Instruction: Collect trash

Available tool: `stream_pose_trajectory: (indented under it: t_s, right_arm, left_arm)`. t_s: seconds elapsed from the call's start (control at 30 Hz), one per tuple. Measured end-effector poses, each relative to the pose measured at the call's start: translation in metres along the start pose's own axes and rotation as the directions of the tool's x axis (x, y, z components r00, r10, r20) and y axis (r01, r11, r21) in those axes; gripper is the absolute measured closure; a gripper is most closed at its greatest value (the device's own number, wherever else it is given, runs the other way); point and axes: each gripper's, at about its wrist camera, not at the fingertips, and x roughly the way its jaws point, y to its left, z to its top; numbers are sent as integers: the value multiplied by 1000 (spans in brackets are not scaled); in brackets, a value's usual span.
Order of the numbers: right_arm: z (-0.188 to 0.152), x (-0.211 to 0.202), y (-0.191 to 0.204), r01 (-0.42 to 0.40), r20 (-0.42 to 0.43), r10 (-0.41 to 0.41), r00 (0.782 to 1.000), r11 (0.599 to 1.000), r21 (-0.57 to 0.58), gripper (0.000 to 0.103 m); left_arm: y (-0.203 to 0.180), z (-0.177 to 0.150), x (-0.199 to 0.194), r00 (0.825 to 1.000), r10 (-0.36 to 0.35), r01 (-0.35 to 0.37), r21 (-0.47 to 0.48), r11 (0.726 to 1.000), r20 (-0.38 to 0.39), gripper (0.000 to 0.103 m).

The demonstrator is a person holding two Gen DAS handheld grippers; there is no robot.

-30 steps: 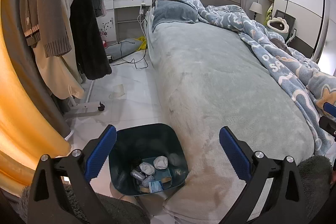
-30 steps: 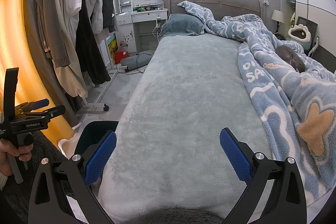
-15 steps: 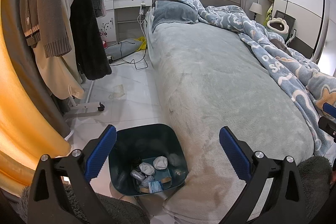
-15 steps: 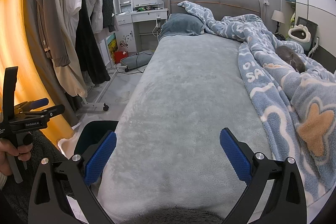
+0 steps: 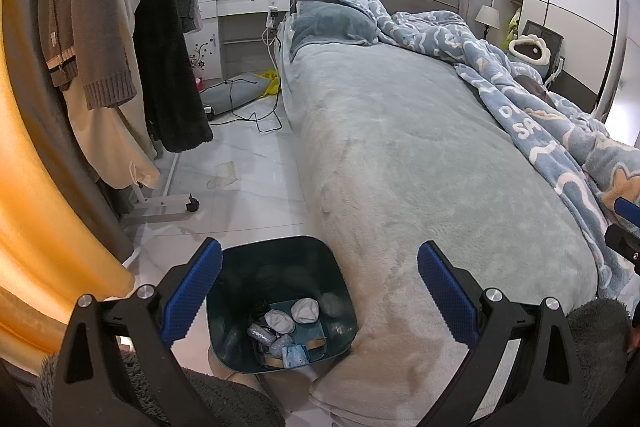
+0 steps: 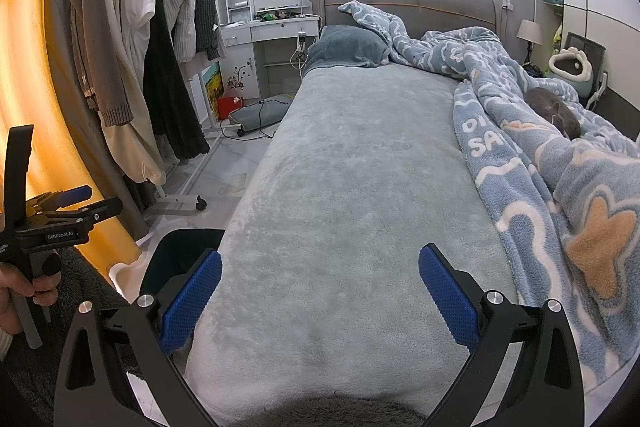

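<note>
A dark teal trash bin (image 5: 332, 281) stands on the floor against the foot corner of the bed. Inside it lie crumpled white tissues (image 5: 304, 309), silvery wrappers (image 5: 262, 333) and a blue packet (image 5: 295, 355). My left gripper (image 5: 320, 293) hovers above the bin, open and holding nothing. My right gripper (image 6: 320, 295) is open and empty over the grey bed cover (image 6: 360, 187); the bin's rim (image 6: 182, 241) shows at its lower left. The left gripper (image 6: 74, 203) appears at the left edge of the right wrist view, held by a hand (image 6: 16, 291). A pale scrap (image 5: 224, 175) lies on the floor tiles.
A clothes rack (image 5: 160, 201) with hanging coats (image 5: 100, 39) lines the left side, with an orange curtain (image 5: 32, 187) beside it. A blue patterned blanket (image 6: 540, 155) and a grey cat (image 6: 554, 111) lie on the bed's right. A vanity (image 6: 272, 27), cables (image 5: 256, 111) and a grey cushion (image 5: 232, 91) sit at the back.
</note>
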Motion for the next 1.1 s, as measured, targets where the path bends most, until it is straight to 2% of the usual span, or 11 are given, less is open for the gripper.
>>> stream_pose_trajectory:
  t_s: [1.1]
  right_arm:
    - [1,0,-1,2,1,-2,1000,1000,-2,3]
  left_arm:
    - [-1,4,-2,1000,-16,16,-14,1000,-6,3]
